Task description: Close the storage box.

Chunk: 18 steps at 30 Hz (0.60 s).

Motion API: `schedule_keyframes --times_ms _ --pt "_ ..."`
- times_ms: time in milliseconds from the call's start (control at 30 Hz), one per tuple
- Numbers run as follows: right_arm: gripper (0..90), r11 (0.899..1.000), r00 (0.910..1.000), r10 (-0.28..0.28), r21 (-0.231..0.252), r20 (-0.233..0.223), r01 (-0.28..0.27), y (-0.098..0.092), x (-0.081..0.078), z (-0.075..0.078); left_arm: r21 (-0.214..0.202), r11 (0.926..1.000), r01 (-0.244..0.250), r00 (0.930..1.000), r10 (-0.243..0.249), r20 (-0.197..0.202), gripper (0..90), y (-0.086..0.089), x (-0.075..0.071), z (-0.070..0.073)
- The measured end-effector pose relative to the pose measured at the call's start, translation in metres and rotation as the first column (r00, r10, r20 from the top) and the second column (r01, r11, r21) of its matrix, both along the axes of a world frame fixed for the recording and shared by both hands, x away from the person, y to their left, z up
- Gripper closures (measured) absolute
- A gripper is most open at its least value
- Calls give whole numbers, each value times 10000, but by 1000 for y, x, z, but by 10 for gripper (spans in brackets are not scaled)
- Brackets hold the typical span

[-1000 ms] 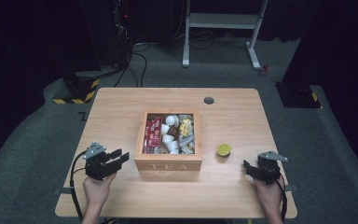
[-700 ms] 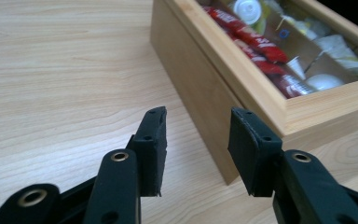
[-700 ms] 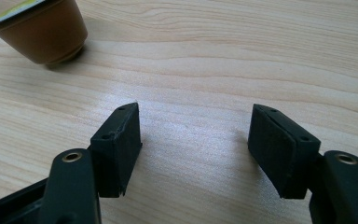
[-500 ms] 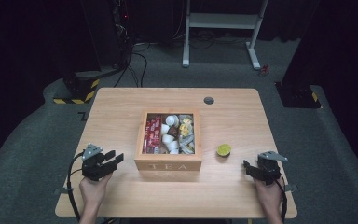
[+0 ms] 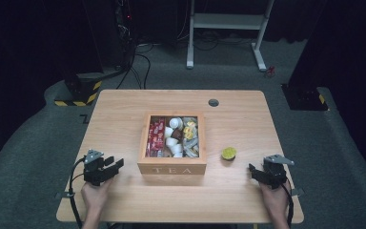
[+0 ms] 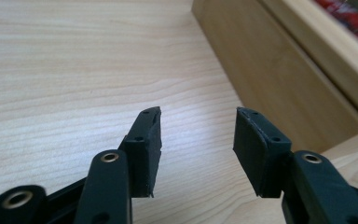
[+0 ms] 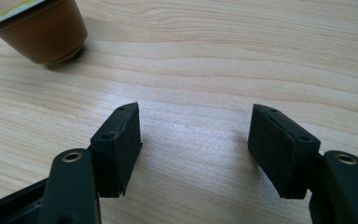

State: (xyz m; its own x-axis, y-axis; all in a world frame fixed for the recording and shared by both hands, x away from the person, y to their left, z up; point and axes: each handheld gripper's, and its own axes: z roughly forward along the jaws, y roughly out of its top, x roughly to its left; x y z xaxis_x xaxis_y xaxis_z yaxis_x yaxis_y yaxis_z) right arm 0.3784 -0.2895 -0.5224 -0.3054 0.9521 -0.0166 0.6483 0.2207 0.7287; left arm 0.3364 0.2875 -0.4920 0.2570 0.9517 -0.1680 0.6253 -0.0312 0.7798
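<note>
The word "TEA" is read in pale capital letters on the front wall of the wooden tea box [image 5: 172,169], facing the person's side of the worktop. Print on the packets inside the box is too small to be read. No other lettering is legible.

Both grippers black plastic. Left gripper [image 5: 106,168]: grey three-cornered plate on top, black cable looping off its rear. Right gripper [image 5: 262,172]: same grey plate, black cable trailing back along the wrist. Close up, left gripper [image 6: 197,132] jaws are angular black arms w/ brass-coloured rivets at the pivots, small screw holes near the tips, flat black pads [image 6: 151,140], prob. rubber. Right gripper [image 7: 195,135] matches: brass rivets, pads w/ slightly frayed edges. Forearms bare, no sleeves seen.
</note>
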Motion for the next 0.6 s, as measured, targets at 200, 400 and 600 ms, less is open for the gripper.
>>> schedule_keyframes --times_ms 200,400,600 --pt "345 10000 10000 -25 12 -10 25 0 0 0 330 9993 -144 9998 149 -130 504 -2 3 -9" --pt "345 10000 10000 -26 13 -10 26 0 0 0 484 9981 -384 9991 392 -154 495 -4 7 -16" --pt "344 10000 10000 -27 12 -11 27 0 0 0 773 9963 -376 9989 396 -247 477 -6 10 -21"
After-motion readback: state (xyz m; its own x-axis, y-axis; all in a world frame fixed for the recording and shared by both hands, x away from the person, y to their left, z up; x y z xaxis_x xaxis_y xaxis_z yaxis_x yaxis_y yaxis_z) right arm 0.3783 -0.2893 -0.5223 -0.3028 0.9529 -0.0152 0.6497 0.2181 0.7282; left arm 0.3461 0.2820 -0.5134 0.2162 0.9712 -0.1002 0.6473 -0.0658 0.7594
